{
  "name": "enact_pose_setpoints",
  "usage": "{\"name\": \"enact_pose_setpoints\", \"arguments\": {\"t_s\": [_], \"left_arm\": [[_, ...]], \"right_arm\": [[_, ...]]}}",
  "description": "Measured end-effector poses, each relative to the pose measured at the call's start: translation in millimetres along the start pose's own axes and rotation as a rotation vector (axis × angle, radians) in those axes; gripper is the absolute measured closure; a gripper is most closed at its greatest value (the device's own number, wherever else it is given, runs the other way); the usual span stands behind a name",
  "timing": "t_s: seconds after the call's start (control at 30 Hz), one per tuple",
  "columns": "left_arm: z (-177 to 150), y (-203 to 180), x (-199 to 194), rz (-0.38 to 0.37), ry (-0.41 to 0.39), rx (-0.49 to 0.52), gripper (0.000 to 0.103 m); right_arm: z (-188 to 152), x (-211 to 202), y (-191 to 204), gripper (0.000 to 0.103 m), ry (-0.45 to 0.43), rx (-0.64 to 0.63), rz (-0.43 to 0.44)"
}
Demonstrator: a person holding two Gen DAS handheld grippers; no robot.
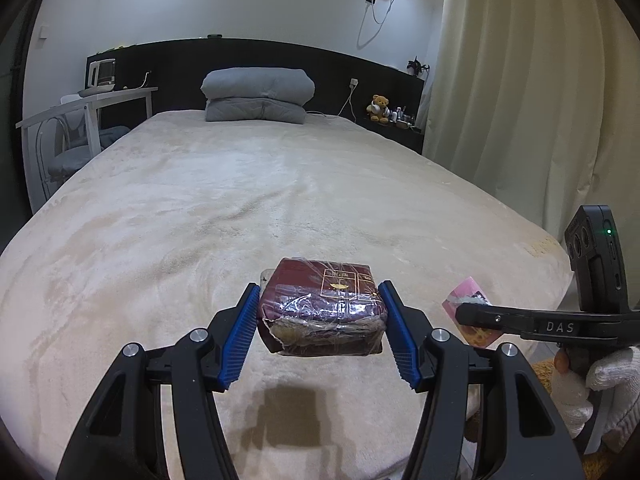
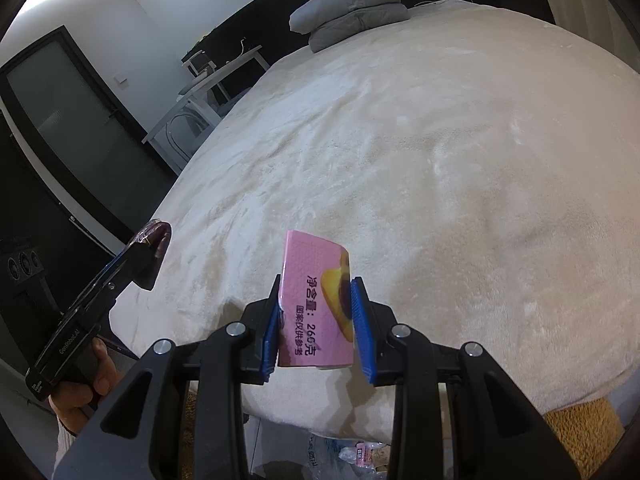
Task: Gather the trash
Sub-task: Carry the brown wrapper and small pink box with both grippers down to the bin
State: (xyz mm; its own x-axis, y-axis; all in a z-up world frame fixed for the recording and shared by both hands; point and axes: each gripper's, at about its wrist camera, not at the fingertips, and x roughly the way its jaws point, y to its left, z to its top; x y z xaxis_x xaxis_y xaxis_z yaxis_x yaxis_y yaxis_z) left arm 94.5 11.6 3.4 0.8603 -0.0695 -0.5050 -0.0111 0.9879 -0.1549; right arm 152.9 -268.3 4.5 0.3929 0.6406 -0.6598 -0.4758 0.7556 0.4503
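My left gripper (image 1: pixel 320 312) is shut on a dark red box wrapped in torn clear film (image 1: pixel 322 308), held in the air above the foot of the bed (image 1: pixel 240 208). Its shadow falls on the cover just below. My right gripper (image 2: pixel 316 312) is shut on a flat pink packet with black print and a yellow picture (image 2: pixel 316 300), also lifted over the bed's foot. The left wrist view shows the right gripper (image 1: pixel 464 314) at the right with the pink packet (image 1: pixel 466 286) in it. The right wrist view has the left gripper (image 2: pixel 132 256) at the left, carrying the red box (image 2: pixel 158 240).
The cream bed cover (image 2: pixel 440 140) fills both views, with grey folded pillows (image 1: pixel 258 96) at the head. A white desk and chair (image 1: pixel 84 120) stand left of the bed, a curtain (image 1: pixel 532 100) to its right. Clear plastic with scraps (image 2: pixel 340 452) lies on the floor below the bed's foot.
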Motion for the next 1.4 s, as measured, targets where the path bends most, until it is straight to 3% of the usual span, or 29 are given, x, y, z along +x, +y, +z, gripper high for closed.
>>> {"name": "enact_pose_setpoints", "arguments": {"t_s": [0.43, 0.93, 1.4], "left_arm": [[-44.0, -29.0, -52.8, -0.041, -0.014, -0.001, 0.045], [-75.1, -54.3, -77.2, -0.095, 0.015, -0.004, 0.045], [-113.6, -60.4, -58.5, -0.106, 0.203, -0.072, 0.045]], "right_arm": [[-53.5, -40.3, 10.8, 0.07, -0.03, -0.028, 0.041], [-94.3, -61.9, 30.2, 0.07, -0.035, -0.089, 0.099], [-119.5, -39.4, 33.7, 0.07, 0.096, -0.089, 0.093]]}}
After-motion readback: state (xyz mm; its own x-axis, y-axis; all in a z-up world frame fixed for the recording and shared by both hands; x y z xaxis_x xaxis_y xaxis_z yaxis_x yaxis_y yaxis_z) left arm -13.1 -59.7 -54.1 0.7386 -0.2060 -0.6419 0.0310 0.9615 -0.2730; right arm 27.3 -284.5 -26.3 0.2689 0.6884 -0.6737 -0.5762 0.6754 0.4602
